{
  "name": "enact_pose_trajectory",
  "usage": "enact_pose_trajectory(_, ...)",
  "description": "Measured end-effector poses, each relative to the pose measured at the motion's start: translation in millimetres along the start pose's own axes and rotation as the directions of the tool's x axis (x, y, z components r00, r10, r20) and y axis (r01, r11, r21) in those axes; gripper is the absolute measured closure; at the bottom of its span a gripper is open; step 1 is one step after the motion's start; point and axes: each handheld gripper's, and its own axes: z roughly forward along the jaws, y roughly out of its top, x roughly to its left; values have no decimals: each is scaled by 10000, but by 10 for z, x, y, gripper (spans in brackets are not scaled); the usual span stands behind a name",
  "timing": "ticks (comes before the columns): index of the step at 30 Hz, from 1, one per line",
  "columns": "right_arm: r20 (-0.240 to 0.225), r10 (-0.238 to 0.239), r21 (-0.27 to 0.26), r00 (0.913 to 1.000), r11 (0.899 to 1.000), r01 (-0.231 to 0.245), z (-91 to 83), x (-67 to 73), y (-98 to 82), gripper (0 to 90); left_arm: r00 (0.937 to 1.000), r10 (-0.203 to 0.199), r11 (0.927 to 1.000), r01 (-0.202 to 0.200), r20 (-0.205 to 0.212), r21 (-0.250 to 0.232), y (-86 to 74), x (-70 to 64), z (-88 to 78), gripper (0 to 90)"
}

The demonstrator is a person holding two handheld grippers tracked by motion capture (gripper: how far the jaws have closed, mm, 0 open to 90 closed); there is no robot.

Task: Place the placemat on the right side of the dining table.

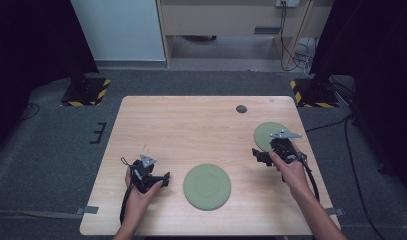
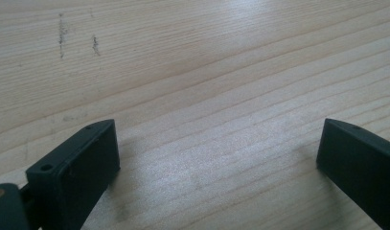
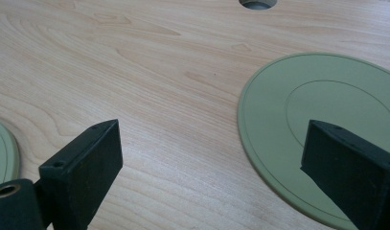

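Two flat green round plates lie on the wooden table (image 1: 191, 125). The nearer plate (image 1: 207, 186) rests at the front centre; the farther plate (image 1: 267, 134) lies at the right. My left gripper (image 1: 165, 177) sits low over bare wood left of the nearer plate, held in a hand, jaws wide apart (image 2: 216, 148) with nothing between them. My right gripper (image 1: 256, 155) hovers at the near left rim of the farther plate (image 3: 326, 124), open and empty (image 3: 212, 153), its right jaw above that plate. An edge of the nearer plate (image 3: 3, 153) shows at the left of the right gripper view.
A round grey cable hole (image 1: 241, 109) (image 3: 256, 4) sits near the table's back edge. Dark carpet surrounds the table, with black stands on striped bases (image 1: 86, 90) at both back corners and cables (image 1: 296, 50) on the floor.
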Motion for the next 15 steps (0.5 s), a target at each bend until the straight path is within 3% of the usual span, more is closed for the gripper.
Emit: enact_pose_trajectory(15,-185,-188,419,9997,9989,196,134,154,-83,72,10000,68,10000,-68,60,-1,0,-7,0,3)
